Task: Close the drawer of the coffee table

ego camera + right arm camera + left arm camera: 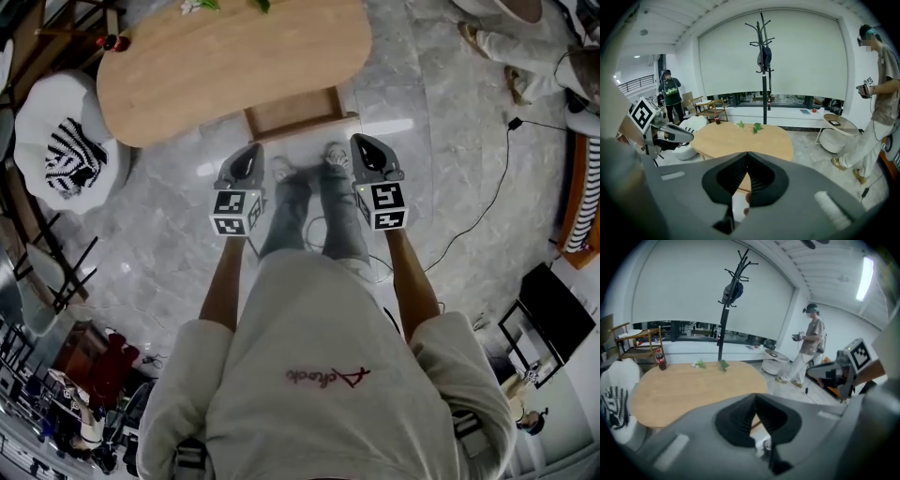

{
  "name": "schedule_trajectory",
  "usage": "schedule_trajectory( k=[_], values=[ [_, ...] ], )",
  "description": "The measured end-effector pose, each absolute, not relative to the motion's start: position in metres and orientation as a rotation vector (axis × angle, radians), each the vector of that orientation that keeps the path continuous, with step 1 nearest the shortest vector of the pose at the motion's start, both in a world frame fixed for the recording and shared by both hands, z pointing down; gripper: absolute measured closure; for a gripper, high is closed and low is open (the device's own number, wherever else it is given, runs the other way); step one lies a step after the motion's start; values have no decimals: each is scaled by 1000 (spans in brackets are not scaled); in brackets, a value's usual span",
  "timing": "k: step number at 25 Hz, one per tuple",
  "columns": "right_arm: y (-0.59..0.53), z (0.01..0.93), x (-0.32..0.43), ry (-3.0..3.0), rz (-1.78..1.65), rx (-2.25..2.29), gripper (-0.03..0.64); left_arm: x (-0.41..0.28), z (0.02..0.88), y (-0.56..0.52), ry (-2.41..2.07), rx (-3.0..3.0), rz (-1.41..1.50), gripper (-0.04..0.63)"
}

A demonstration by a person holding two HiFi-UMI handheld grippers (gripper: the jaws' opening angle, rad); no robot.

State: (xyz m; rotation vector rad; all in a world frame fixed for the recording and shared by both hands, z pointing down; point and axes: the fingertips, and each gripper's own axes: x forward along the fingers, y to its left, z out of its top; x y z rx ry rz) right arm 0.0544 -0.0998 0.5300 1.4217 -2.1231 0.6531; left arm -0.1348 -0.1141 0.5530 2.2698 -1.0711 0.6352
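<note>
The person is standing in front of the coffee table (234,66), and in the head view the table is lying at 12 o'clock from the shoes (335,155). The drawer (292,112) is sticking out of the table's near side toward the person, wide open. Only its bare wooden bottom is showing inside.

The left gripper (251,152) is hanging at 7 o'clock from the drawer, a little apart from its front. Its jaws are pressing together with nothing between them, as the left gripper view (755,399) is showing. The right gripper (362,142) is hanging at 5 o'clock from the drawer, near its front corner. Its jaws are also meeting tip to tip and carrying nothing (747,157).

A dark bottle (116,42) is standing on the table's far end at 10 o'clock, and green leaves (262,5) are lying at the far edge. A white chair (56,112) is sitting at 9 o'clock from the table and is holding a striped cushion (77,161).
</note>
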Motion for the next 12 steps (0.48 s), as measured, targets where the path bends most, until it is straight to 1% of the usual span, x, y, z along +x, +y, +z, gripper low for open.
schedule_trajectory(
  k=[7, 12],
  values=[
    [-105, 566, 48, -2155, 694, 1307, 614, -146, 583, -101, -1145, 2184, 670, 598],
    [-103, 569, 55, -2178, 684, 1230, 614, -141, 587, -85, -1206, 2118, 641, 597]
  ],
)
